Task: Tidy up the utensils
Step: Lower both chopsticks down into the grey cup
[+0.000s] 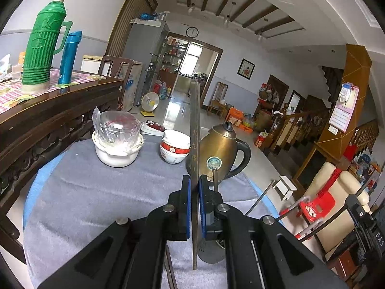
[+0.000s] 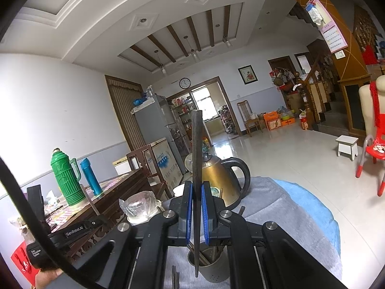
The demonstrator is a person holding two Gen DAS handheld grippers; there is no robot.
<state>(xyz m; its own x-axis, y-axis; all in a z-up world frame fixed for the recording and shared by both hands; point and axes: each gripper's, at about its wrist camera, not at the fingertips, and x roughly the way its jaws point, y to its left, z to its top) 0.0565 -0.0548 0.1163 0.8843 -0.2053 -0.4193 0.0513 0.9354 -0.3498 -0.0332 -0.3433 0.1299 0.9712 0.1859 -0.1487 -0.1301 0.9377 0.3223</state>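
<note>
The left gripper is clamping its blue-padded jaws tight on a flat metal utensil handle stamped with characters, holding it upright above the grey cloth covering the small table. The right gripper is likewise pinching a dark, slim utensil handle between its pads, and the lower end of that handle is reaching down to the mouth of a grey perforated utensil holder — chopsticks are leaning inside it. In the left view the holder is sitting directly beneath the fingers, near the table's near edge. A brass kettle is standing at the far right edge, with stacked bowls beside it and a plastic-wrapped white pot toward the far left — all well apart from the grippers.
</note>
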